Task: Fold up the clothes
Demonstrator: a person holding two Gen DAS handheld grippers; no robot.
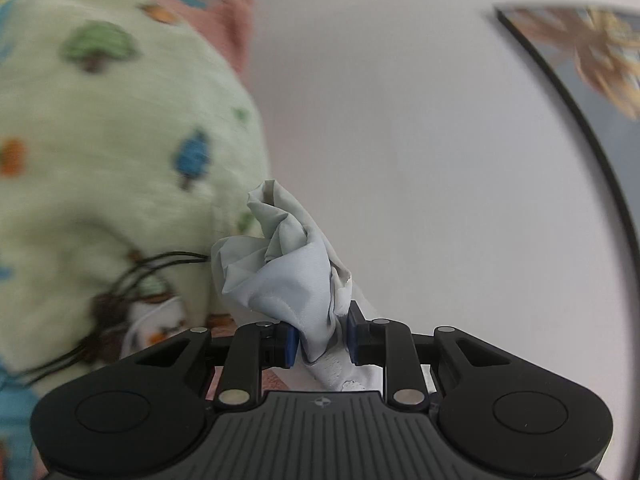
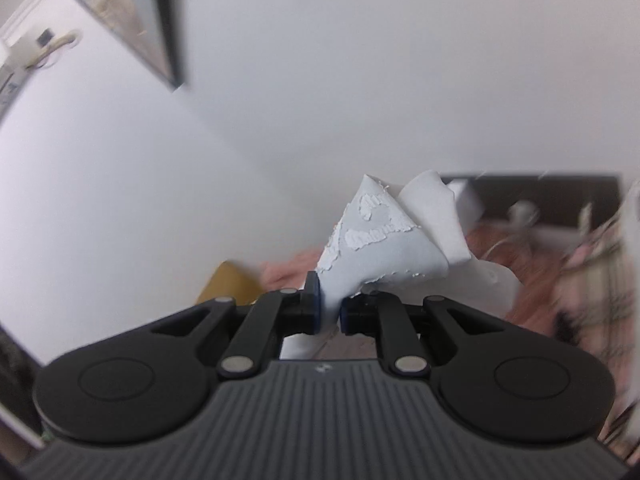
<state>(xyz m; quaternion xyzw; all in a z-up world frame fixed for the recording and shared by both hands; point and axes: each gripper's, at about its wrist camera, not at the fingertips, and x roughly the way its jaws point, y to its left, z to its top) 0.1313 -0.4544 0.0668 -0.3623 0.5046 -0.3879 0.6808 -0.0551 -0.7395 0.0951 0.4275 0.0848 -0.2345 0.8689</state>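
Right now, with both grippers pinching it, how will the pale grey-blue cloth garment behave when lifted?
Probably floppy: the pale grey-blue cloth garment bunches in creases above the left gripper. Likely light, its folds standing unsupported past the right gripper.

A pink-covered surface [image 2: 516,264] (perhaps a bed; too blurred to tell) carried the clothes. Beside its dark headboard [image 2: 552,196] lay a plaid garment [image 2: 596,280], and farther from it a yellowish item [image 2: 228,284].

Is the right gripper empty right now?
No, the right gripper is shut on a bunch of pale blue-grey cloth that sticks up between its fingers.
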